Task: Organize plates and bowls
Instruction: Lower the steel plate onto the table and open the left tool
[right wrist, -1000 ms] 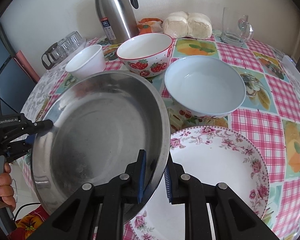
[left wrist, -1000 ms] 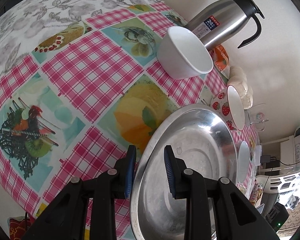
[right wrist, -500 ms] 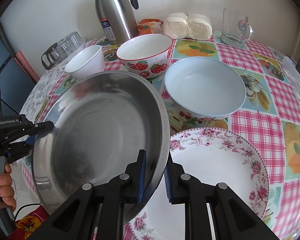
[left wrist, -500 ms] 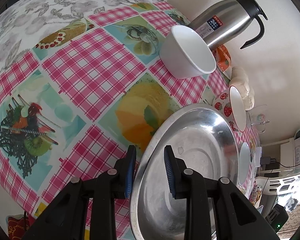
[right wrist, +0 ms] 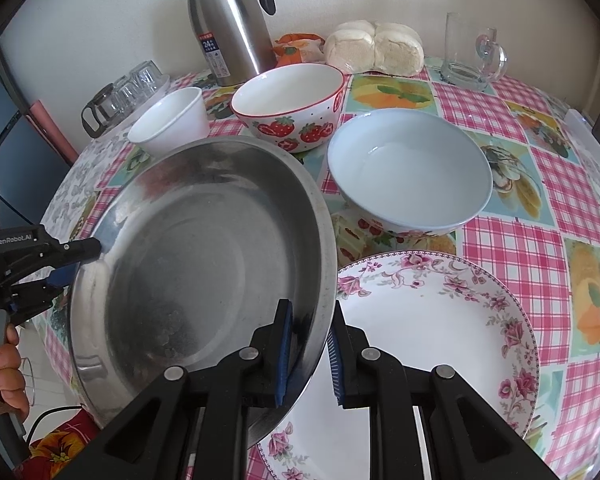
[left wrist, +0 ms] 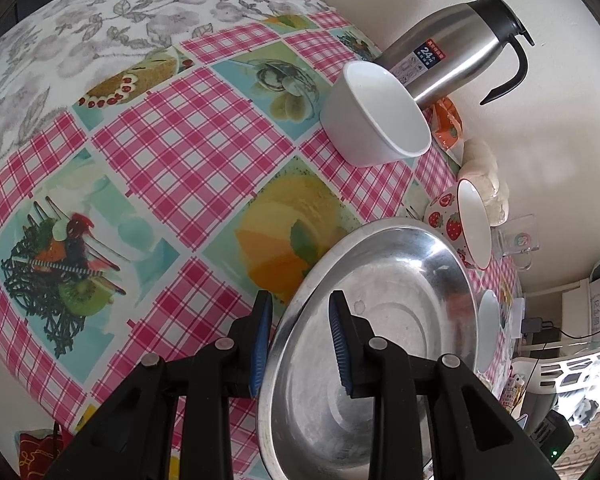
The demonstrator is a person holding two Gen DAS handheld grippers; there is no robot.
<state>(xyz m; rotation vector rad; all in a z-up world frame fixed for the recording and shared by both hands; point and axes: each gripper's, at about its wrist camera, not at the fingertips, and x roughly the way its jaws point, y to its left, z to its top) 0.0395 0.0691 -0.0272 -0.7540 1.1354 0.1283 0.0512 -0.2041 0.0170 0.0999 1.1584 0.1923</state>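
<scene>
Since the frame a second back, little has moved: my left wrist view shows the white cup and thermos sitting a touch higher and further right in frame, and the steel plate keeps its place between the jaws.

Left gripper: jaws straddle the near rim of the steel plate, one pad under the rim, the other inside the dish. A gap shows between the inner pad and the metal, so I cannot tell whether it clamps or merely brackets the rim.

Right gripper: clenched on the opposite rim of the same steel plate, blue pads on either side of the edge. From this view the left gripper meets the far rim, with a person's hand on its handle.

Plate position: held tilted above the tablecloth, its right edge overlapping the floral plate that lies flat on the table.

Behind it: strawberry bowl, pale blue bowl just right of it, white cup to the left, thermos at the wall, glass mug and bread rolls near the back edge.
</scene>
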